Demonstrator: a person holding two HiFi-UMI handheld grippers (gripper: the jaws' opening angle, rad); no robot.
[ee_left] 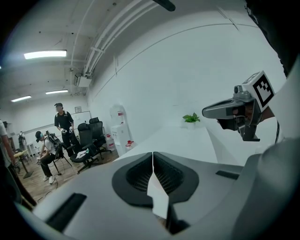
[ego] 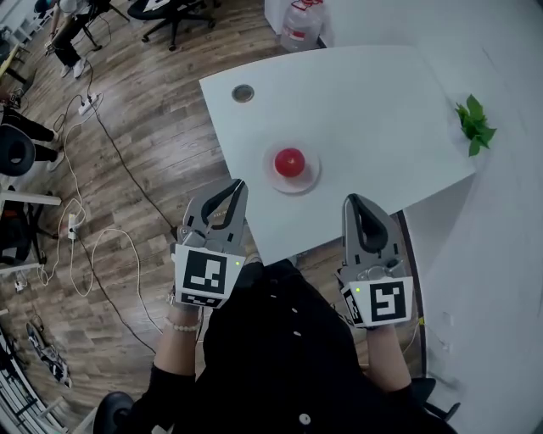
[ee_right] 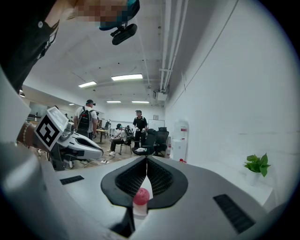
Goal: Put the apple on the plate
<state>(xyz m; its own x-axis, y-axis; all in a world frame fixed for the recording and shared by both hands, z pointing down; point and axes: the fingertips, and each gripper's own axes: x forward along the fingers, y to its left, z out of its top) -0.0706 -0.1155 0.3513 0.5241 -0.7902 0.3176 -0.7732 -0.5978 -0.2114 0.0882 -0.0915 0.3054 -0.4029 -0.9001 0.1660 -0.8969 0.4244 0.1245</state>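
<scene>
A red apple [ego: 289, 161] sits on a small white plate [ego: 299, 183] near the front edge of the white table [ego: 365, 93]. My left gripper [ego: 242, 186] is shut and empty, held off the table's front corner, below and left of the plate. My right gripper [ego: 353, 202] is also shut with nothing in it, to the plate's lower right. In the right gripper view the apple [ee_right: 141, 195] shows low through the gap under the closed jaws, and the left gripper [ee_right: 79, 146] is at the left. In the left gripper view the jaws [ee_left: 153, 155] meet.
A small green plant [ego: 473, 127] stands at the table's right edge, and a round cable hole [ego: 243, 93] lies at its far left corner. A water bottle [ego: 303, 25] stands beyond the table. Cables [ego: 102, 246] trail over the wood floor at the left. People and office chairs [ee_right: 154, 140] are far off.
</scene>
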